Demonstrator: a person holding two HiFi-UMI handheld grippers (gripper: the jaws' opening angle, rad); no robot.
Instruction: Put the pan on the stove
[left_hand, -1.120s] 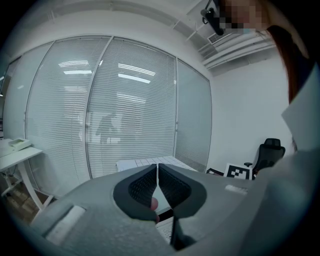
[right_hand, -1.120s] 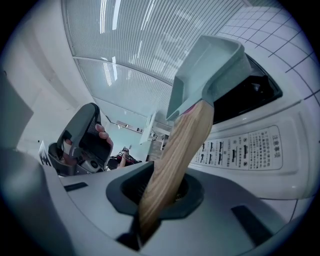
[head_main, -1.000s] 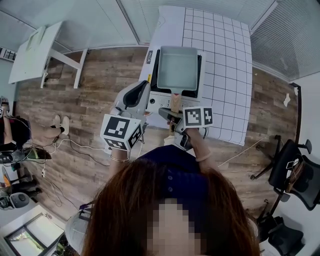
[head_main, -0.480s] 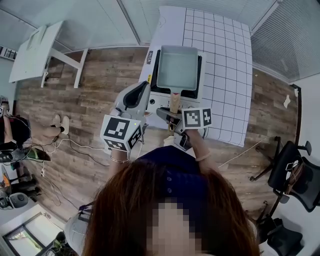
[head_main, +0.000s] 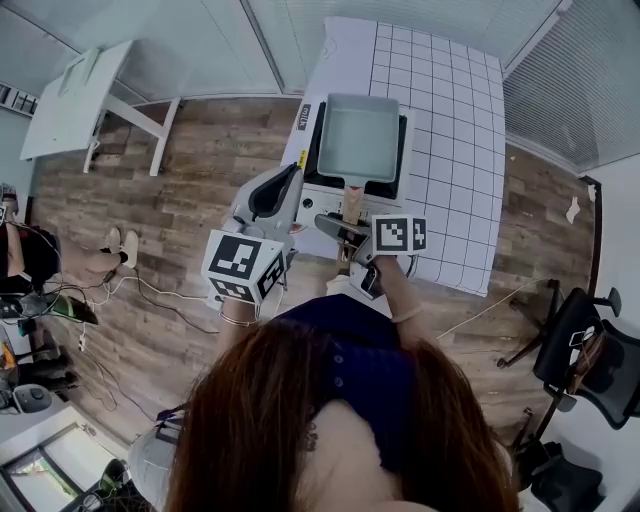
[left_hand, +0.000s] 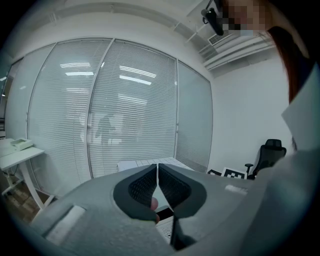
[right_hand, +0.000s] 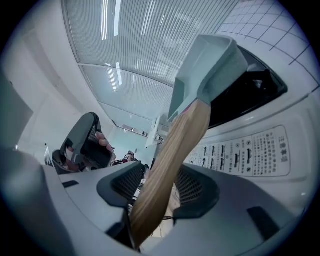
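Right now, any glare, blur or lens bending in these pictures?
Head view: evenly lit and sharp, but the fisheye bows the white gridded table. Left gripper view: ceiling lights streak as glare across the glass wall with blinds, corners black. Right gripper view: the light wooden pan handle is soft close to the lens, the white stove's printed control panel sharper.

Wood-plank floor (head_main: 200, 180), white desk (head_main: 75, 100), black office chair (head_main: 590, 350) — pale blinds (head_main: 570, 80) beyond.

Print on the stove control panel (right_hand: 250, 152) cannot be read. Square coded markers are borne by the left cube (head_main: 243, 265) and right cube (head_main: 398, 234).
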